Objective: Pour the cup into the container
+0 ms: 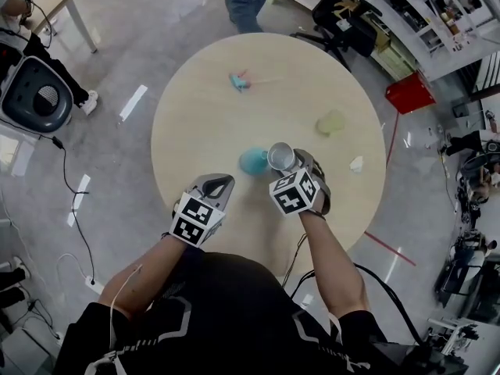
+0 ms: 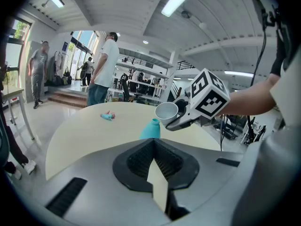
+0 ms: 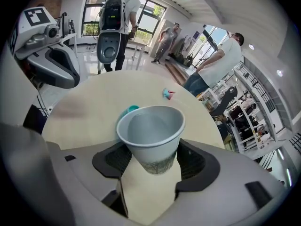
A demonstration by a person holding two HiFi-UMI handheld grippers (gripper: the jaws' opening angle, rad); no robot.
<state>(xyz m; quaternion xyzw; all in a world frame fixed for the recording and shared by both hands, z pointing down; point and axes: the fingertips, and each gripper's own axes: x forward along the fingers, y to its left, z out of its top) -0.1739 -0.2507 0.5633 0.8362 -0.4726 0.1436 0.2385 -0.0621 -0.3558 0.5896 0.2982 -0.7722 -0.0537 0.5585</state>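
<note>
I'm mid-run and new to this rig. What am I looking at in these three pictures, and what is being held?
There is no robot arm here: a person holds a two-jaw hand-held gripper in each hand. The head view looks down from the person's head. The other two views come from a camera riding on each hand-held gripper, looking along its jaws. The cubes with square markers are parts of those tools.

On the round pale wooden table are a teal plastic container, a small teal-and-pink item, a pale yellow-green lump and a white scrap.

The right hand-held gripper grips a white paper cup by its lower part, held tilted close to the container. The left hand-held gripper is shut and empty.
</note>
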